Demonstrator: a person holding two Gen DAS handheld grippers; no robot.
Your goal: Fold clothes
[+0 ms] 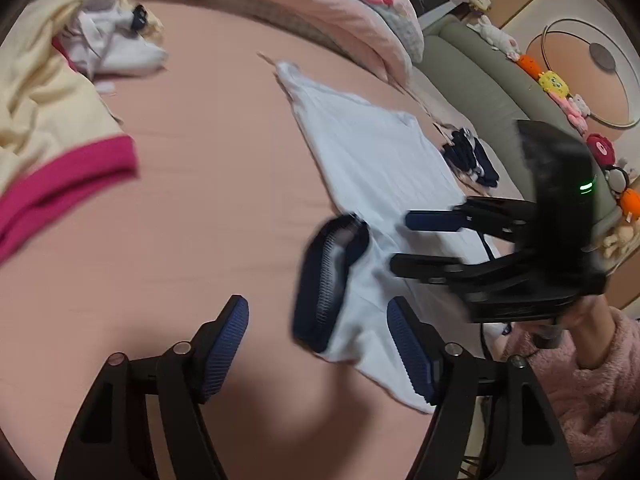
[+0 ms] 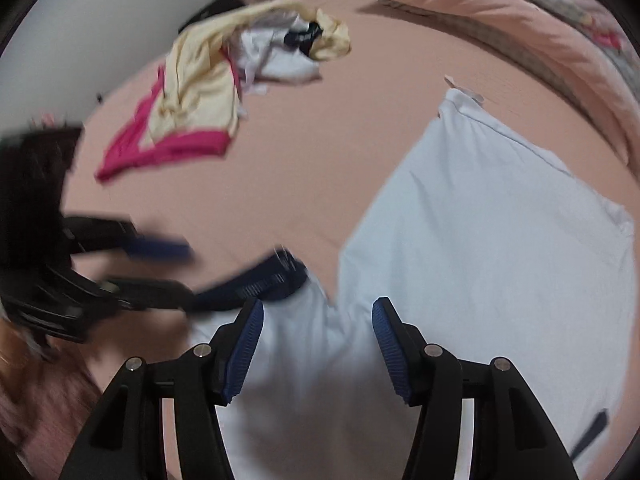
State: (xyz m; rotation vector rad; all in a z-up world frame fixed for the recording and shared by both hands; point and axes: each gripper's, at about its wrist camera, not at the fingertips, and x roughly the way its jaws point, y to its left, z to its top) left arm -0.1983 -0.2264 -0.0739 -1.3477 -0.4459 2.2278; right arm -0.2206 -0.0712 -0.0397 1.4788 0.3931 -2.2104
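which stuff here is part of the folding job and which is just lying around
Part of the job:
- white shirt with navy cuff
- yellow and pink garment
- crumpled white garment
- left gripper, open
- right gripper, open

Lying about:
- pink quilt
- plush toys
- navy item by the bed edge

Blur and cut-offs around the two tongs

In the right wrist view the left gripper (image 2: 188,268) smears into streaks, and the dark collar (image 2: 276,276) by its tips blurs too. The white shirt (image 2: 480,240) runs under the right gripper (image 2: 318,344) and off the lower edge. Left of the left gripper (image 1: 318,344), the yellow garment (image 1: 44,92) is cut by the frame.
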